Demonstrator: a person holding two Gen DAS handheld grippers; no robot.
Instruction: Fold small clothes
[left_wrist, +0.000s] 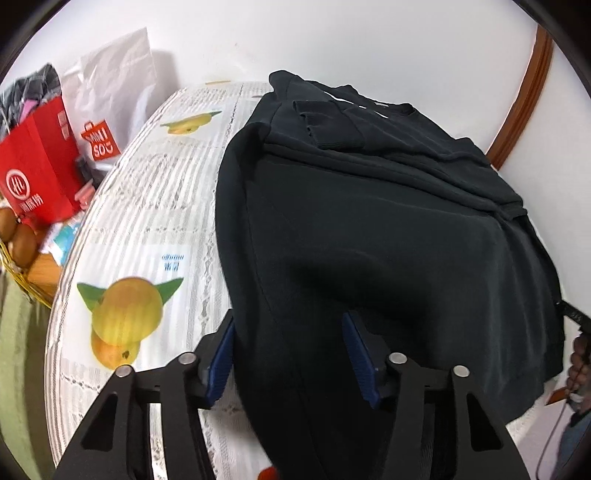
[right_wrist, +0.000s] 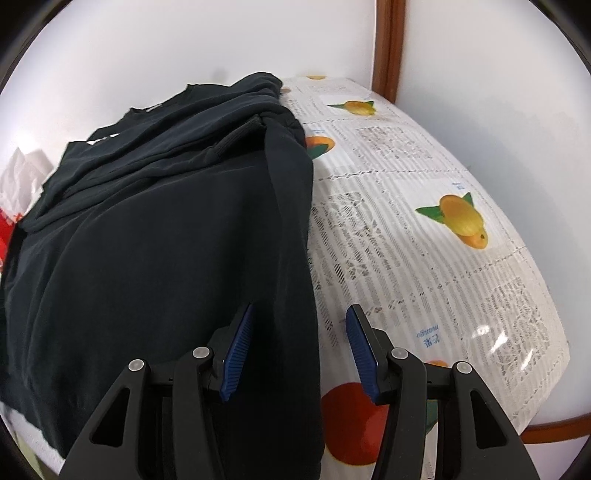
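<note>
The left gripper (left_wrist: 288, 354) has its jaws spread wide with nothing clamped, the near left edge of a black sweatshirt (left_wrist: 369, 229) lying between and beneath the blue pads (left_wrist: 356, 347). The right gripper (right_wrist: 299, 350) is likewise wide open and empty-handed, its jaws straddling the garment's near right edge, one pad (right_wrist: 240, 347) over cloth, the other over the cloth-covered counter (right_wrist: 424, 258). Ahead of both jaws the sweatshirt lies partly folded, sleeves drawn across its upper body, white lettering near the collar. A fruit-print lace cover (left_wrist: 147, 229) spreads out on either side. Far left of the left jaws stand a red bag (left_wrist: 40, 162), a white bag (left_wrist: 110, 88) and a basket of kiwis (left_wrist: 18, 236).
</note>
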